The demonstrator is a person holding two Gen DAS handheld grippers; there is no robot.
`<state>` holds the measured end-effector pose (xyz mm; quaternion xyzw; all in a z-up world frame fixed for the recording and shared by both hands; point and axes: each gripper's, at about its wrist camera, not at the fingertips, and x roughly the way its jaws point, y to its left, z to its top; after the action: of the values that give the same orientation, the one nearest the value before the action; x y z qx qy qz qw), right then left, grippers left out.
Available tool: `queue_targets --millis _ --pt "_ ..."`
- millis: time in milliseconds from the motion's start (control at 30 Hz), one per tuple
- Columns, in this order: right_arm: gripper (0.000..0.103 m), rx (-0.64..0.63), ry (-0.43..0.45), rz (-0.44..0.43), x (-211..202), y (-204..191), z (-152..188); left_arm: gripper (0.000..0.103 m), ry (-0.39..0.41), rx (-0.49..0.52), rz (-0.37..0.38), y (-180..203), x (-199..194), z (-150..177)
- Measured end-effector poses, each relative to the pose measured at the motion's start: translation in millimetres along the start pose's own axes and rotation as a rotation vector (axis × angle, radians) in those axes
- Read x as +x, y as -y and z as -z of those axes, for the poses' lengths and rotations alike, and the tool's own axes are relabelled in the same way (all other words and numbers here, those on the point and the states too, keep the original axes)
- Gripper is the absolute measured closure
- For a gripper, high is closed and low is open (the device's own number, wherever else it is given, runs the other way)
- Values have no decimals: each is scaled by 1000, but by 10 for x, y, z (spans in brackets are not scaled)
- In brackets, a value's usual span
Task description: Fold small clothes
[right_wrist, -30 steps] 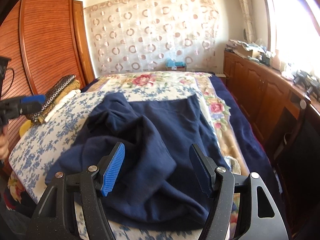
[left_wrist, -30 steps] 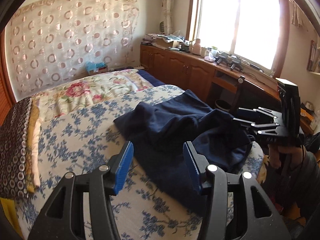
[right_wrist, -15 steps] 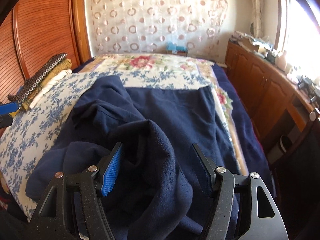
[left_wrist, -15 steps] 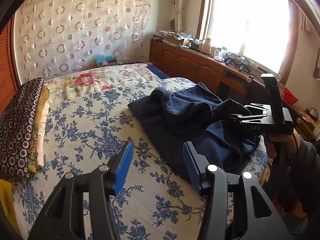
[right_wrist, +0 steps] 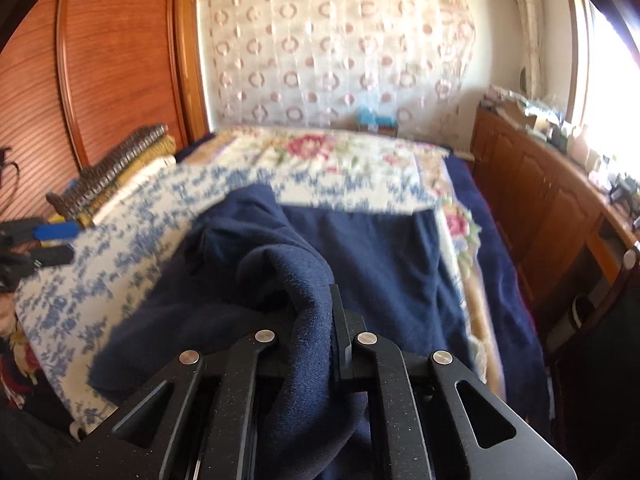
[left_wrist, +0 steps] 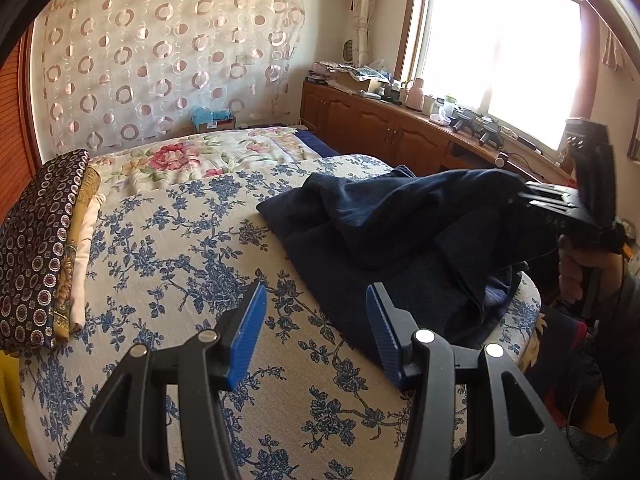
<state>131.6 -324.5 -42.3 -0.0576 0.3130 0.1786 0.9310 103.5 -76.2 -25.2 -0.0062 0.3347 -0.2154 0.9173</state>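
In the left wrist view, the left claw (left_wrist: 316, 320) hung spread and empty over the bed (left_wrist: 168, 248), the navy garment (left_wrist: 380, 232) heaped at its two o'clock. In the right wrist view, the right claw (right_wrist: 320, 320) had just been closing and pinched a fold of that garment, which trailed toward twelve o'clock.

Floral bedspread (left_wrist: 168, 248), stacked folded cloths (left_wrist: 36, 248)
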Motion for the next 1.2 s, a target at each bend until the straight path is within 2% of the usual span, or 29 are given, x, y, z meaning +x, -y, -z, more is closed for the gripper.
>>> queue_targets --millis 200,333,467,533,633,667,867,933,1200 --pt "96 -35 39 56 -316 -4 -77 52 8 -16 2 -13 3 24" --pt "96 3 -56 101 -85 194 83 52 2 -15 4 7 23 36" --pt "84 14 -149 174 140 326 254 52 -2 -13 4 24 42 53" --pt "67 39 -144 180 111 381 273 52 -4 -11 5 33 50 56" --pt "55 57 -101 174 -35 426 240 52 -4 -8 8 62 65 48" --pt "54 57 -84 174 -85 422 213 52 -3 -7 8 71 65 44" --pt "51 -12 -10 122 -202 181 -28 52 2 2 5 102 67 50" --pt "43 -28 -10 85 -129 55 -91 52 2 3 6 101 66 59" --pt "41 -114 -134 -63 573 -467 -143 52 -1 -4 6 64 92 83"
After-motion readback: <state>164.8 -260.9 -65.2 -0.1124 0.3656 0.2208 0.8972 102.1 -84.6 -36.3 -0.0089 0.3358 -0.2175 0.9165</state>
